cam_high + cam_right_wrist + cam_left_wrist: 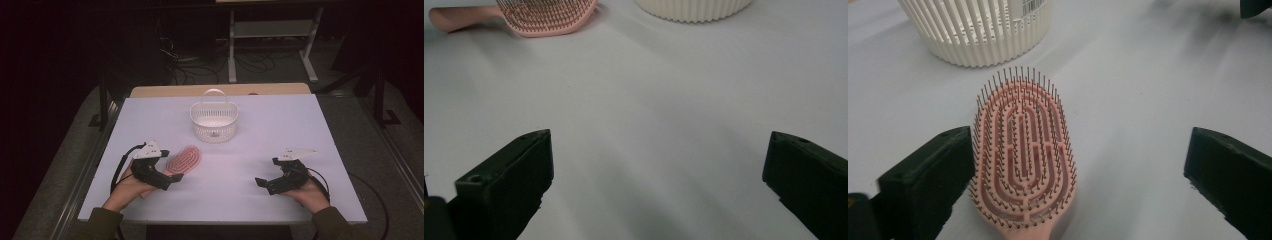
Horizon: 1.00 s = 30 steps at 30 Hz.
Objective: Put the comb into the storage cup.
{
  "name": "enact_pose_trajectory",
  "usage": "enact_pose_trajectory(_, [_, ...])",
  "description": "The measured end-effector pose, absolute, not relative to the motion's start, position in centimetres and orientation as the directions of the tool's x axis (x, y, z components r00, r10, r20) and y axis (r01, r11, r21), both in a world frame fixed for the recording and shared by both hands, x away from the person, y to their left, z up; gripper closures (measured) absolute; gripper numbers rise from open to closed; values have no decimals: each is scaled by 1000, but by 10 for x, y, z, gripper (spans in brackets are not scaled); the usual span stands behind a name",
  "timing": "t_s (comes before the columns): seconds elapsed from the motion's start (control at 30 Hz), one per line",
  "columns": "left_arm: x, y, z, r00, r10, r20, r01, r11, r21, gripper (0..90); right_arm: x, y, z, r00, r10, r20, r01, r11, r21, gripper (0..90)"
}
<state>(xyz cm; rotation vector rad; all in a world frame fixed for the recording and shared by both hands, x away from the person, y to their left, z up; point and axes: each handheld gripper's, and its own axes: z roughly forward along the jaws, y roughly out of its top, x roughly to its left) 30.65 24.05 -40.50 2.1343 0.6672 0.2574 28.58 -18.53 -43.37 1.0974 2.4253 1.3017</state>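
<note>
The pink hairbrush (186,160) lies bristles-up on the white surface (260,150), its oval head between the left gripper's (1078,170) 2 jaws and close against the left-hand one in the left gripper view, with a wide gap of bare surface to the other jaw. Its handle runs back toward the camera, under the gripper. The jaws stand wide apart and grip nothing.

Beyond the brush head, ahead of the jaws, stands the white slatted basket (214,120) with its handle upright; it is near the brush but apart from it.

The left hand (131,186) lies low at the near-left part of the surface, holding its gripper (167,176) angled toward the brush, forearm coming in from the near edge. The right hand (307,192) rests at the near-right, well apart from the brush, its gripper (267,184) pointing inward to the left. The right gripper's (656,175) jaws are also spread wide and hold nothing; only bare surface lies between them, with the brush and the basket's base far ahead.

Open surface stretches between the 2 grippers and to the right of the basket. Both hands sit close to the near edge.
</note>
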Motion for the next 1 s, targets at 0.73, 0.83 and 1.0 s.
enact_pose_trajectory(0.73, [310,247,-404,823,565,-57,374,-464,803,0,286,-186,-434,-710,682,175,525,347,777,0])
enact_pose_trajectory(0.83, [311,248,-402,821,569,-56,374,-461,804,0,286,-186,-434,-710,682,175,524,346,778,0])
enact_pose_trajectory(1.0, [313,251,-399,815,577,-57,375,-450,810,0,287,-186,-434,-708,683,179,527,342,778,0])
